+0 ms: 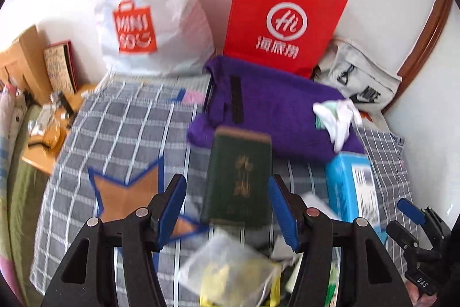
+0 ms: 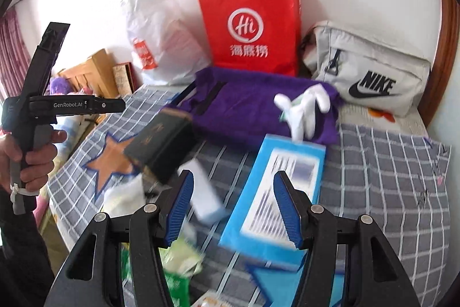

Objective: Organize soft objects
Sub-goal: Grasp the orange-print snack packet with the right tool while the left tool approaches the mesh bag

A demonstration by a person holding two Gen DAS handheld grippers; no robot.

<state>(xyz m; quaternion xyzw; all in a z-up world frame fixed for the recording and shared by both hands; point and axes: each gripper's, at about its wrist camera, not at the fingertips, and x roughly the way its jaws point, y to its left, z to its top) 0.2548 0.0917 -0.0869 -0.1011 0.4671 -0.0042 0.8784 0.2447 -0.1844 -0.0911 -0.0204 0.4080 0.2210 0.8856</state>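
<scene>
Both the left claw (image 1: 227, 203) and the right claw (image 2: 233, 202) hang released, grasping nothing, above the checked bed (image 1: 120, 123). The purple towel (image 1: 276, 111) lies at twelve o'clock from them, with white socks (image 1: 336, 117) on its three o'clock end.

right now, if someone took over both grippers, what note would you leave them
Left gripper: open, empty, over the green book.
Right gripper: open, empty, over the blue box.
Soft things: purple towel folded on the checked bed cover, white gloves lying on it. Red paper bag, white plastic bag and grey Nike bag stand against the wall.
Done: nothing clearly sorted. Left: gather the gloves and towel; small packets near the grippers are too blurred to name.
</scene>
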